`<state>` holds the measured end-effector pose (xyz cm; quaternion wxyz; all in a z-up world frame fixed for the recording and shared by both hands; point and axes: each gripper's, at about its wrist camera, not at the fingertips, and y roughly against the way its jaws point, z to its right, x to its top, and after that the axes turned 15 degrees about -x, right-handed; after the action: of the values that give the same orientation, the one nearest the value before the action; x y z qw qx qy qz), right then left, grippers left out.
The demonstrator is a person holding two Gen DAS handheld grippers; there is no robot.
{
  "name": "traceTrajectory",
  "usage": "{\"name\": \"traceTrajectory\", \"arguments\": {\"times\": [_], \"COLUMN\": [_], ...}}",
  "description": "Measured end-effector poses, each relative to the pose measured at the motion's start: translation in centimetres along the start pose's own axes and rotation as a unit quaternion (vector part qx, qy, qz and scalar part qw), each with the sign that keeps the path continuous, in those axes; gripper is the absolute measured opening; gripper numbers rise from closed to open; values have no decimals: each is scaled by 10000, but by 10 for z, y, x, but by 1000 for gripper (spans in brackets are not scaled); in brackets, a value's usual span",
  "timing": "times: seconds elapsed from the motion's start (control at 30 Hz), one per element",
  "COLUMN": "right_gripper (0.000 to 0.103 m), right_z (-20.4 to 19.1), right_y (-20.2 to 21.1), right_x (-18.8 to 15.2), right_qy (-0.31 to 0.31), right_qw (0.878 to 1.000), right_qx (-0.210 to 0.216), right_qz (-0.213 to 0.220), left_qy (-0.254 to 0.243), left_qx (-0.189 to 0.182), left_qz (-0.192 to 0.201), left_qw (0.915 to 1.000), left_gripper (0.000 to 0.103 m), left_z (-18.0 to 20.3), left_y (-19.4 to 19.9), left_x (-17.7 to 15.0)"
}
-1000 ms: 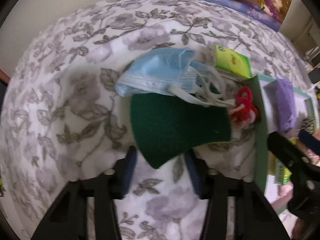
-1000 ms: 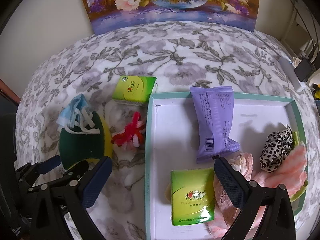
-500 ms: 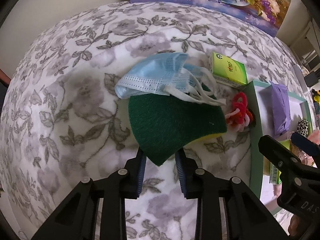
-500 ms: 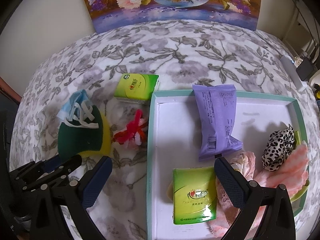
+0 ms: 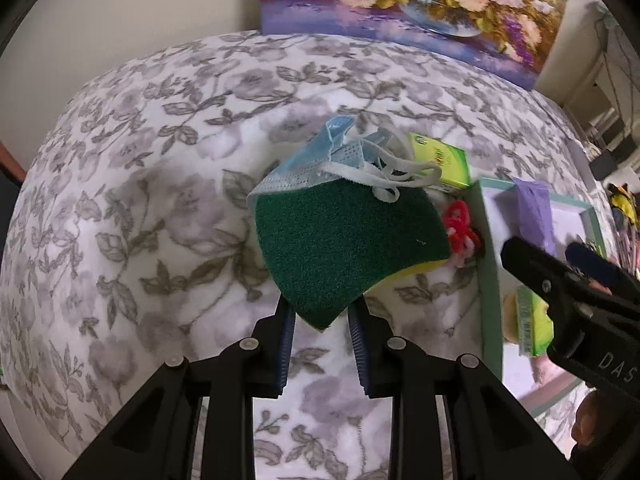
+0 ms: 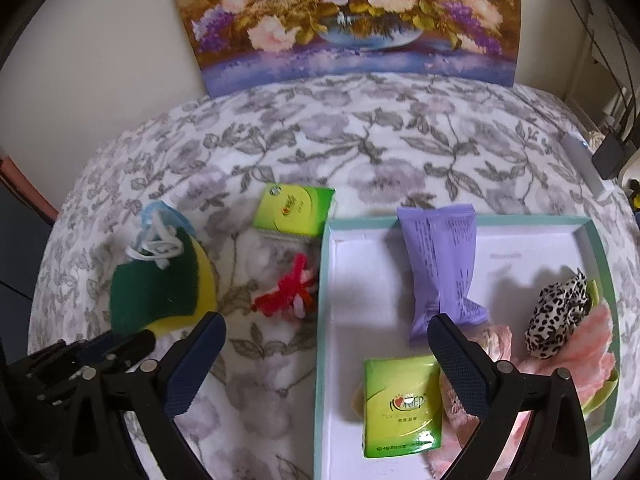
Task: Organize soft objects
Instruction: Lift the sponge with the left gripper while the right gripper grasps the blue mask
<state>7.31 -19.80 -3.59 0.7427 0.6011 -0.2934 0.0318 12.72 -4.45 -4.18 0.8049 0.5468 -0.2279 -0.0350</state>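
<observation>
Floral bedspread (image 6: pixel 400 152) covers the whole work surface; a flower painting (image 6: pixel 348 20) leans against the wall behind it.

Landmark: teal-rimmed white tray (image 6: pixel 324 320), on the bedspread.

Inside the tray: purple packet (image 6: pixel 440 264) at the far side, leaning over the rim; pink cloth (image 6: pixel 576 356) in the near right corner with a leopard-print scrunchie (image 6: pixel 560 316) on top; green tissue pack (image 6: pixel 402 408) at the near edge.

Left of the tray, outside it: green-and-yellow sponge (image 5: pixel 344 244), raised off the bedspread by one corner, tilted. A blue face mask (image 5: pixel 316 160) lies on its far edge, white ear loops trailing across the green face. Second tissue pack (image 6: pixel 294 210) just beside the tray's far left corner. Red-and-white pipe-cleaner bundle (image 6: pixel 290 294) just beside the tray's left wall.

Left gripper (image 5: pixel 322 322): pinching the sponge's near corner between blue pads.

Right gripper (image 6: pixel 326 364): spread wide, nothing between the fingers, hanging over the tray's left wall.
</observation>
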Motion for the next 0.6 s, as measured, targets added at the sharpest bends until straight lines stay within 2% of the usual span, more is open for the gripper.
{"name": "traceTrajectory", "arguments": {"times": [0.13, 0.23, 0.33, 0.43, 0.53, 0.6], "right_gripper": [102, 101, 94, 84, 75, 65], "right_z": [3, 9, 14, 16, 14, 9], "right_y": [6, 7, 15, 19, 13, 5], "right_x": [2, 3, 6, 7, 7, 5], "right_qy": [-30, -162, -260, -303, -304, -238], "right_qw": [9999, 9997, 9989, 9976, 9963, 9963], "right_qx": [-42, 43, 251, 482, 732, 795], "right_qz": [144, 178, 311, 383, 321, 231], "left_qy": [-171, -561, -768, -944, -991, -995], "left_qx": [-228, -110, -223, -183, -206, -239], "left_qz": [67, 101, -29, -261, -382, -436], "left_qw": [9996, 9983, 9968, 9950, 9941, 9938], "left_gripper": [28, 28, 28, 28, 28, 28], "left_z": [9, 24, 32, 37, 37, 37], "left_y": [9, 13, 6, -6, -13, -17], "left_x": [-3, -5, -7, -11, -13, -14]}}
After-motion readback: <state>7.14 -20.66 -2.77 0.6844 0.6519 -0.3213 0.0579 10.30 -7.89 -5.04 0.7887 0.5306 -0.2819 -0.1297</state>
